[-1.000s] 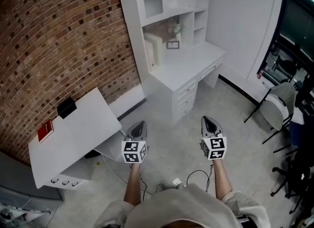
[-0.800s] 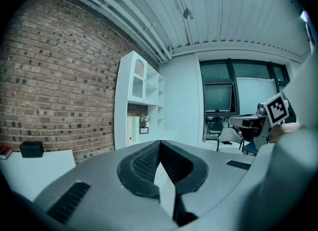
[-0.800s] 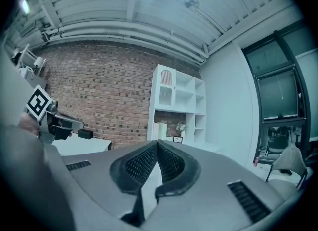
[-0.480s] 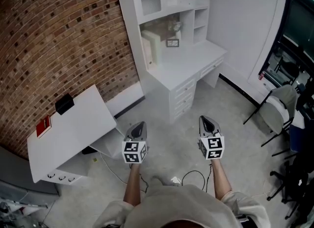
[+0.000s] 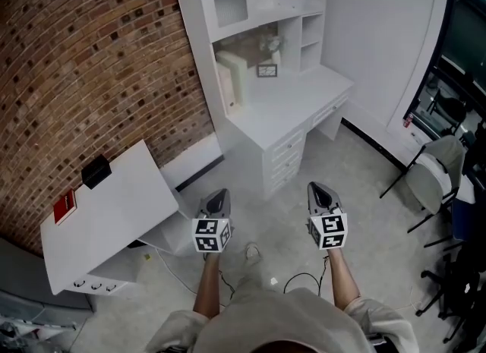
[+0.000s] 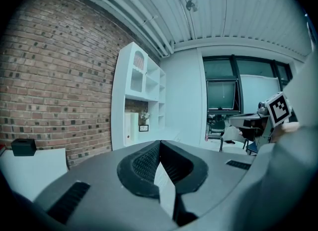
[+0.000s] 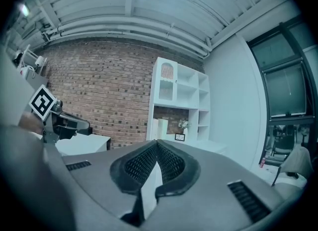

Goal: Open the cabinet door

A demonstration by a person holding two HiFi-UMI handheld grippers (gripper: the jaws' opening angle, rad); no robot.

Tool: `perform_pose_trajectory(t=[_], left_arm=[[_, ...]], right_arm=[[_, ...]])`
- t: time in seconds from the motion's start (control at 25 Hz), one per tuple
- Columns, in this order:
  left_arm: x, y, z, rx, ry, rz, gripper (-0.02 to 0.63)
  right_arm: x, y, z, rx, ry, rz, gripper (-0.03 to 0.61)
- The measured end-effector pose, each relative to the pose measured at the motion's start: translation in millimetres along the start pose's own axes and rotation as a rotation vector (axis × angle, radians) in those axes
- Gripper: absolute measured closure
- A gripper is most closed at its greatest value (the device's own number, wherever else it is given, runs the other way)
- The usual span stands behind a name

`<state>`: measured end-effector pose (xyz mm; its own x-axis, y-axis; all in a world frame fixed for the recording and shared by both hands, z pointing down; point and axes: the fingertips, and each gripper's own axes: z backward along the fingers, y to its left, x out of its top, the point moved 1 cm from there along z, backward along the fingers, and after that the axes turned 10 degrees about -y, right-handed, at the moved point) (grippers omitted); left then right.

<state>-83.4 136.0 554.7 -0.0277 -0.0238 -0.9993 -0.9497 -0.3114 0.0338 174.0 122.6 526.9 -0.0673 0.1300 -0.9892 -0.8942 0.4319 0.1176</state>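
A: How are the jaws set?

B: The left gripper [image 5: 219,193] is seen pressed together, with nothing pinched between its pads. The same is seen on the right gripper [image 5: 316,187]: tips met, empty. Both are held out level over the floor [image 5: 364,215], side by side.

A: And where is the cabinet door [image 5: 228,2] placed?

B: It is taken to be the arched panel at the top left of the white cabinet [image 5: 199,40], which is backed against the brick wall [image 5: 91,55]. It is well apart from both grippers, with the desk top [image 5: 296,97] lying between.

A: Which way is it faced?

B: It is turned out into the room, roughly toward the grippers. Its long axis is upright. The hinge side and any knob cannot be made out.

A: What could go wrong from here?

B: A knob cannot be pinched by shut jaws, so the door would only be bumped unless they are spread first. If the wrong edge is pulled, the hinges would be strained. The picture frame [image 5: 266,70] on the desk top could be knocked over during the reach upward. The cable [image 5: 304,277] on the floor could be caught underfoot.
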Motion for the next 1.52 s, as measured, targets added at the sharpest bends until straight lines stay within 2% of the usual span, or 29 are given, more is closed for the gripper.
perform_pose_trajectory(t=[0.92, 1.52], left_arm=[[32.6, 144.0, -262.2, -0.116, -0.059, 0.014, 0.588], [16.6, 165.2, -353.8, -0.174, -0.026, 0.023, 0.587]], right_arm=[[-11.3, -52.5, -266.6, -0.074, -0.001, 0.060, 0.566], [-40.7, -85.3, -337.8, -0.102, 0.039, 0.060, 0.566]])
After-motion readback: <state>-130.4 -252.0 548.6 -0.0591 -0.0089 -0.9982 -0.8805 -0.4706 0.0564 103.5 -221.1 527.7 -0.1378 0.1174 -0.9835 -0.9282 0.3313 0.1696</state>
